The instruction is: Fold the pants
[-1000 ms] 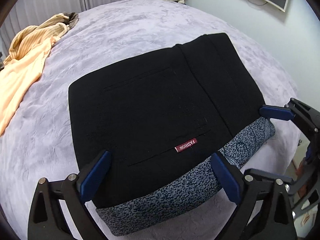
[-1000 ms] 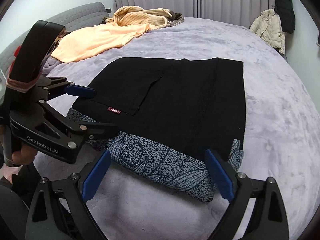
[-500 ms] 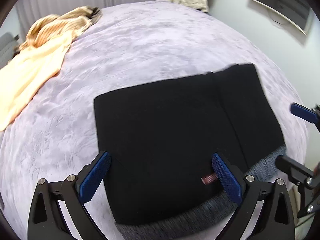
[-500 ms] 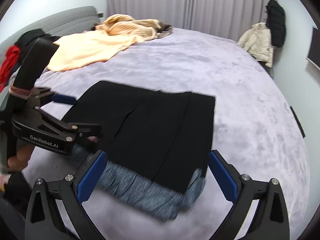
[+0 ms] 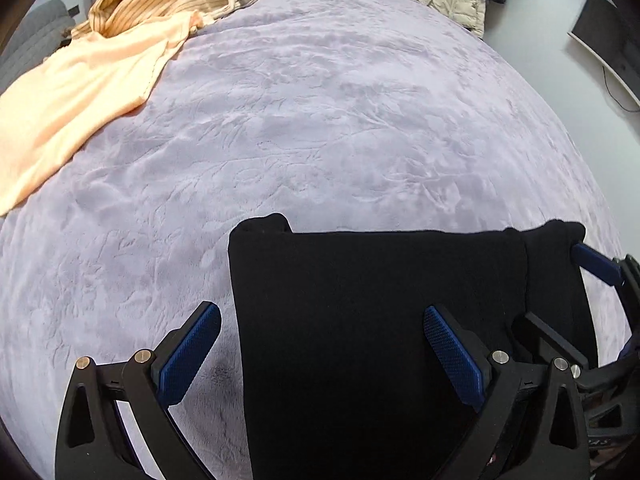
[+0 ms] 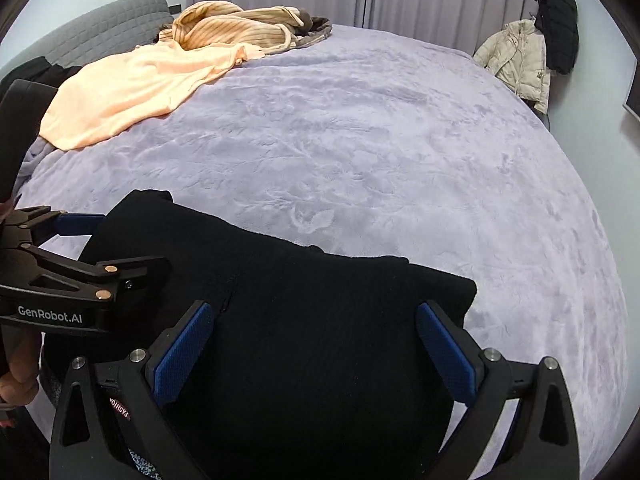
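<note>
The folded black pants [image 5: 380, 320] lie flat on the lilac bed cover [image 5: 320, 120], at the near edge of both views. My left gripper [image 5: 322, 356] hovers over their left part, open, nothing between its blue pads. My right gripper [image 6: 316, 352] stands open over the pants [image 6: 320, 320] further right, also holding nothing. A red "FASHION" label [image 6: 120, 408] and a scrap of blue patterned fabric [image 6: 140, 464] peek out by its left finger. Each gripper shows in the other's view: the left gripper [image 6: 134, 240] at the left edge, the right gripper [image 5: 572, 304] at the right edge.
An orange garment [image 6: 132, 88] and a striped beige one [image 6: 236, 28] lie at the far left of the bed. A pale jacket [image 6: 516, 60] and black coat [image 6: 558, 24] hang at the far right wall. A person's hand [image 6: 16, 372] grips the left tool.
Both views have swung up toward the far side of the bed, so the pants sit lower in frame. The blue patterned fabric has nearly slipped from sight. Both grippers stayed open.
</note>
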Demonstrator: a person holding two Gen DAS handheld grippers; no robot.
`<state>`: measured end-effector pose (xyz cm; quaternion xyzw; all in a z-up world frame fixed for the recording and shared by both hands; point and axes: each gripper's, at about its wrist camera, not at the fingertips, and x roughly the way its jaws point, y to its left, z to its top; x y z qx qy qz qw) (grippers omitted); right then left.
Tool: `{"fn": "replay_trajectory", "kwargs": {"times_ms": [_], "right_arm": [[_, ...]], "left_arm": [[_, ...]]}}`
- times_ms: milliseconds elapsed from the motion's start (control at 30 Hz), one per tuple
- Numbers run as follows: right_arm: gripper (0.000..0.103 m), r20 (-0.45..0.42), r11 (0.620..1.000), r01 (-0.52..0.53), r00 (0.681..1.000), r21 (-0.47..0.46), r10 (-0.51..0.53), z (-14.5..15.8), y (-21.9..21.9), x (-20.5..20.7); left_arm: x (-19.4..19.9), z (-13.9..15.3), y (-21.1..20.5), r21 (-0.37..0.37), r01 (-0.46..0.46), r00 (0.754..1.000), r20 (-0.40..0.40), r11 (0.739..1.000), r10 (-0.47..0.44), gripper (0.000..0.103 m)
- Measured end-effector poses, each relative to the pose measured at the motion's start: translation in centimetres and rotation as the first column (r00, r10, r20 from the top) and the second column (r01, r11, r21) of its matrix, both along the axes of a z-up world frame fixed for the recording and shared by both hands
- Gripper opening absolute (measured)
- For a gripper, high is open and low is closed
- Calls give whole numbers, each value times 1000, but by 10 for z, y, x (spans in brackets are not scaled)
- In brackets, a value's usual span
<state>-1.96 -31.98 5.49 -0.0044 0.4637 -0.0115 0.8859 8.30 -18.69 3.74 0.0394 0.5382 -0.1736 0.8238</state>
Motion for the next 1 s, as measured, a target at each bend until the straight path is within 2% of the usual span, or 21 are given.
{"fn": "replay_trajectory", "kwargs": {"times_ms": [200, 333, 433, 600, 667, 733, 833, 933, 1000], "right_arm": [[103, -56, 996, 29, 998, 85, -24, -14, -7, 7], [103, -73, 989, 42, 997, 141, -32, -23, -13, 9], [103, -96, 992, 37, 995, 122, -25, -23, -10, 12], [103, -36, 992, 45, 999, 116, -41, 4, -9, 11], [103, -45, 992, 62, 997, 109, -57, 4, -11, 19], [103, -77, 992, 78, 995, 99, -70, -4, -12, 30], [103, -149, 991, 94, 986, 94, -80, -22, -13, 43], [103, -159, 990, 101, 984, 103, -84, -24, -15, 43], [103, -130, 990, 114, 986, 86, -102, -15, -15, 36]], "left_arm": [[18, -13, 2, -3, -22, 999, -36, 1000, 21, 102], [25, -38, 6, -24, -38, 995, -93, 999, 36, 103], [27, -34, 12, -62, -56, 992, -115, 997, 48, 103], [36, -1, 27, -65, -112, 994, -14, 992, 111, 103], [47, -2, 31, -38, -152, 988, -26, 988, 151, 103], [59, -11, 31, 39, -187, 982, -32, 982, 188, 103], [65, -30, 29, 85, -187, 979, -65, 979, 192, 103], [64, -33, 31, 82, -185, 979, -72, 979, 191, 103], [63, -25, 39, 35, -199, 976, -88, 979, 201, 103]]}}
